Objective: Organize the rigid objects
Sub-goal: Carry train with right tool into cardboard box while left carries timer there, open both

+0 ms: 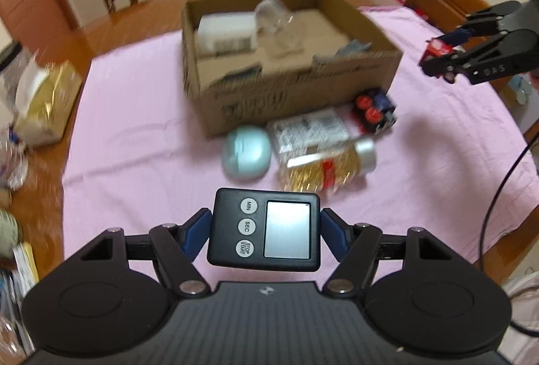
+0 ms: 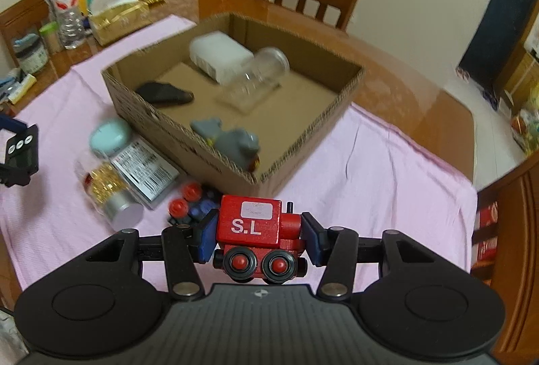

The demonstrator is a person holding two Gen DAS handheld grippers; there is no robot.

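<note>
Left gripper [image 1: 264,230], blue pads clamped on the two short sides of a black kitchen timer [image 1: 264,228], display and buttons facing the camera, held clear above the pink cloth [image 1: 134,115]. Right gripper [image 2: 259,237], jaws clenched on a red toy locomotive [image 2: 257,227] marked "S.L", wheels toward the camera, likewise off the cloth; the same gripper and toy appear at the right edge of the left view.

Ahead of both lies the open cardboard box [image 2: 303,136], the probable destination. It already contains a white block [image 2: 219,57], a clear jar [image 2: 256,75] on its side, a dark flat object [image 2: 165,94] and a grey toy [image 2: 232,137]. Outside, against the box's near wall, wait a pale green oval case [image 1: 247,153], a barcoded packet [image 1: 310,129], a glitter-filled bottle [image 1: 326,168] lying flat, and a blue toy with red wheels [image 1: 374,110].

Risks, as judged from this arrangement: the timer is gripped only by its smooth edges and may pivot or slip if tilted in transit. Either object carried too low could strike the box's near wall and shift the box. A hard release onto the clear jar could send it rolling or chip it. Both hands converging on one box may collide above the opening.
</note>
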